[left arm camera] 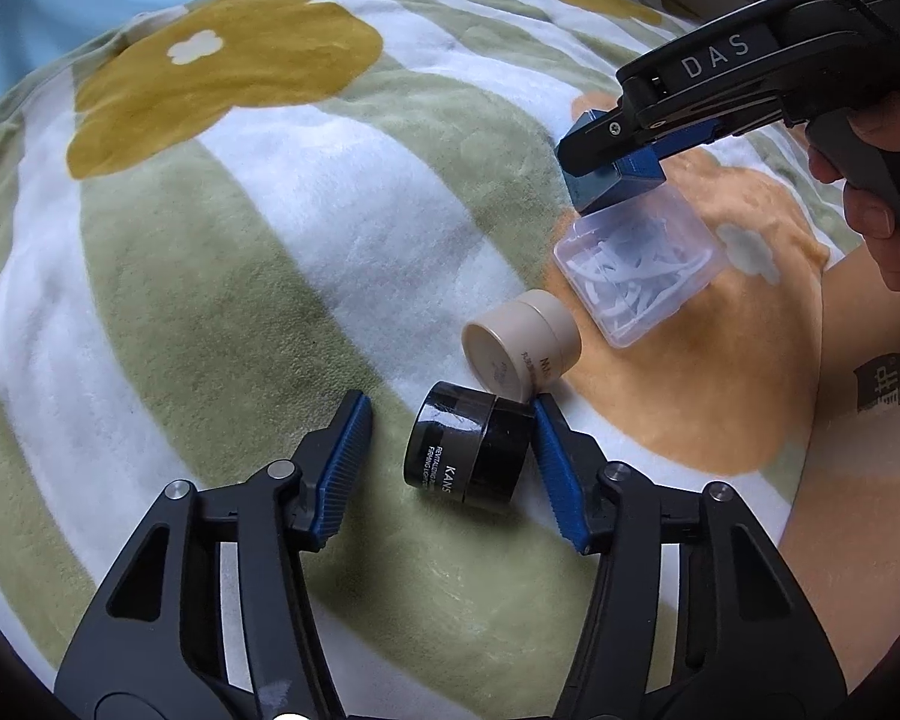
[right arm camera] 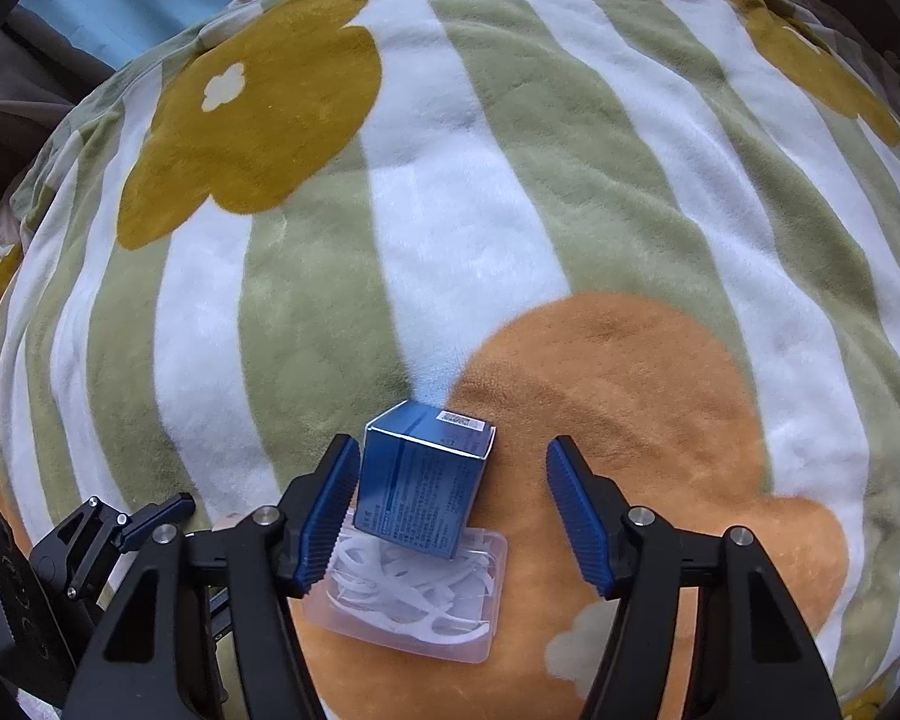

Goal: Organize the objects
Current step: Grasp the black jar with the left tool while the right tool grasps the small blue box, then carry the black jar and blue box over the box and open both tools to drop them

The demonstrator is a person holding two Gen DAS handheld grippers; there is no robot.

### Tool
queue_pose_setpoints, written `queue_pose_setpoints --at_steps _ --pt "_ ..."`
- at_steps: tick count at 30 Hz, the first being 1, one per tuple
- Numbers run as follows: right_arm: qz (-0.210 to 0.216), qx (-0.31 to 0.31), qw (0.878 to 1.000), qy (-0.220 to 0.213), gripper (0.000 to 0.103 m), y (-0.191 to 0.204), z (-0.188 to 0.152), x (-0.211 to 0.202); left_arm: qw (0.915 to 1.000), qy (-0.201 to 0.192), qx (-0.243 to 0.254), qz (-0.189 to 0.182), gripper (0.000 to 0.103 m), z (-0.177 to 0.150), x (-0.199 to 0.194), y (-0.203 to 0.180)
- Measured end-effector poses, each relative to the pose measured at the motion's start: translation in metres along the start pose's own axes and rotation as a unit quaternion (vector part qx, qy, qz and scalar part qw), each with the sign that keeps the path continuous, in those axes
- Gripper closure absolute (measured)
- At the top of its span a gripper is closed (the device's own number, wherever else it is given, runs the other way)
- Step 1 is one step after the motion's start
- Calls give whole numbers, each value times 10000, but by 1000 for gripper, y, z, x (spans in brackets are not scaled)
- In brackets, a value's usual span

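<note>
On a plush blanket (right arm camera: 450, 228) striped green and white and strewn with mustard and orange flowers, two hand-held grippers work among a small cluster of toiletries.

The left gripper (left arm camera: 450, 426) points steeply down with its jaws around a black jar (left arm camera: 468, 450) that lies on its side. The blue pad at 3 o'clock touches the jar's base end, while the pad at 9 o'clock stands clear of the lid end, so the jaws are released, not yet clenched. At 1 o'clock from the black jar, touching it, lies a beige jar (left arm camera: 519, 348), also on its side. Further toward 2 o'clock rests a clear plastic case (left arm camera: 639, 273) of white floss picks.

In the right wrist view, the right gripper (right arm camera: 453, 465) straddles a small blue carton (right arm camera: 423, 480) that stands tilted, its lower edge overlapping the far end of the clear case (right arm camera: 408, 594). The pad at 9 o'clock lies against or just beside the carton's side; the pad at 3 o'clock is well apart from it, so these jaws too are released. The left wrist view shows the same gripper (left arm camera: 594, 171) at 2 o'clock, its dark fingers on either side of the carton (left arm camera: 621, 180), and a person's hand (left arm camera: 882, 204) wrapped round the handle at the right edge.
</note>
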State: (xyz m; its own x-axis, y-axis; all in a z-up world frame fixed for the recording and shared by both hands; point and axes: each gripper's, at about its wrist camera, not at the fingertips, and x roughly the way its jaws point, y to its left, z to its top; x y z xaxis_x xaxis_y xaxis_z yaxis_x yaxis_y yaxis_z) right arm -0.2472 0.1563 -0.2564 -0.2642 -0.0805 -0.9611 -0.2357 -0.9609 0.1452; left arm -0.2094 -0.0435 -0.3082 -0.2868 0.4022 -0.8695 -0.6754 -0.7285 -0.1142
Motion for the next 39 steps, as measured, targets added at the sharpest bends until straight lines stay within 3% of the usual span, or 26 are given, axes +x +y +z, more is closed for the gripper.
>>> queue_pose_setpoints --at_steps 6,24,29,39 --pt "127 39 9999 77 65 3 -1 5 10000 49 17 -63 70 0 2 -2" --pt "196 -66 9998 -82 68 6 1 -18 10000 23 28 -42 72 3 -17 -12" --pt "308 -287 9989 -216 68 12 1 -40 9995 -138 -271 -5 72 7 -42 -12" --pt "571 -729 9937 -625 68 28 -11 -116 9955 -620 -640 332 72 32 -134 -45"
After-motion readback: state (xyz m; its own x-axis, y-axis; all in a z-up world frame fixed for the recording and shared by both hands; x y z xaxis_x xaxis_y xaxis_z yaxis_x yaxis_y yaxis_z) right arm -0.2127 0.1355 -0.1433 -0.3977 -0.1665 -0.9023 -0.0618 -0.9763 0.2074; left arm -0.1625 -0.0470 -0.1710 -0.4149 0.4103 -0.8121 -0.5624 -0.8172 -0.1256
